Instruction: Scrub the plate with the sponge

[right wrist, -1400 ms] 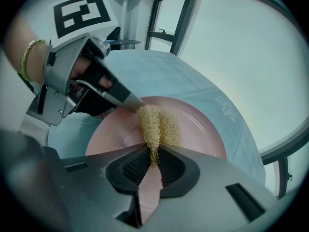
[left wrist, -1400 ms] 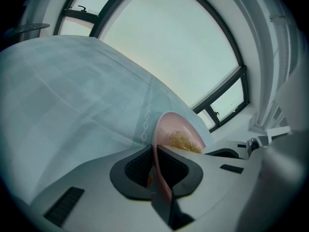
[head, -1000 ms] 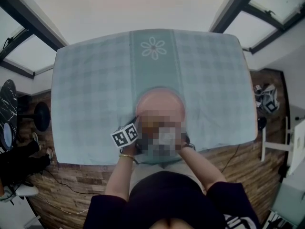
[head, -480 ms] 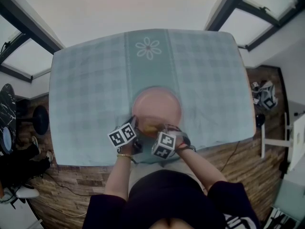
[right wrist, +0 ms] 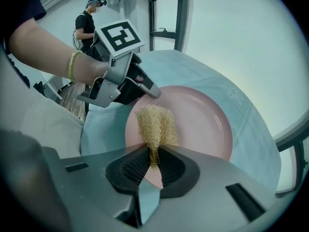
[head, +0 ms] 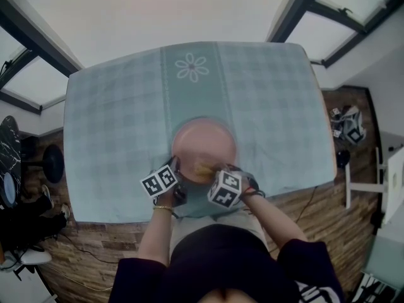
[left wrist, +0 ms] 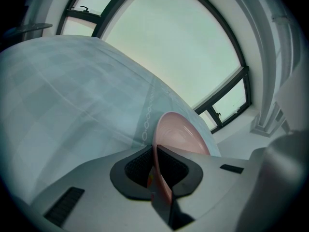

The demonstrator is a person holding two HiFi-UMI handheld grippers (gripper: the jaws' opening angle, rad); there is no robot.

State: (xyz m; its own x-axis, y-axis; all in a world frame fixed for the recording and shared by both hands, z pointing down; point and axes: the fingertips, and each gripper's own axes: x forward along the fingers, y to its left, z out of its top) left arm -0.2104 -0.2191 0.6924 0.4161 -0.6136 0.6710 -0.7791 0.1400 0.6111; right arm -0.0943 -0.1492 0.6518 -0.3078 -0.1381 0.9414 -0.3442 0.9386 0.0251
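Observation:
A pink plate point(head: 203, 141) lies on the checked tablecloth near the table's front edge. My left gripper point(head: 175, 169) is shut on the plate's near left rim; in the left gripper view the rim point(left wrist: 158, 158) runs edge-on between the pads of the left gripper point(left wrist: 155, 167). My right gripper point(right wrist: 153, 162) is shut on a straw-coloured fibrous sponge point(right wrist: 155, 123), which rests on the near part of the plate point(right wrist: 203, 122). The sponge point(head: 203, 167) shows just ahead of the right gripper point(head: 211, 172) in the head view. The left gripper point(right wrist: 147, 90) holds the rim just behind the sponge.
The pale blue-green tablecloth point(head: 113, 118) has a flower motif point(head: 192, 67) at the far middle. Wooden floor lies around the table, with a dark stool point(head: 53, 163) at the left. A person point(right wrist: 87, 23) stands in the background of the right gripper view.
The right gripper with the sponge has slid slightly to the right over the plate's near part. The left gripper has kept its hold on the rim.

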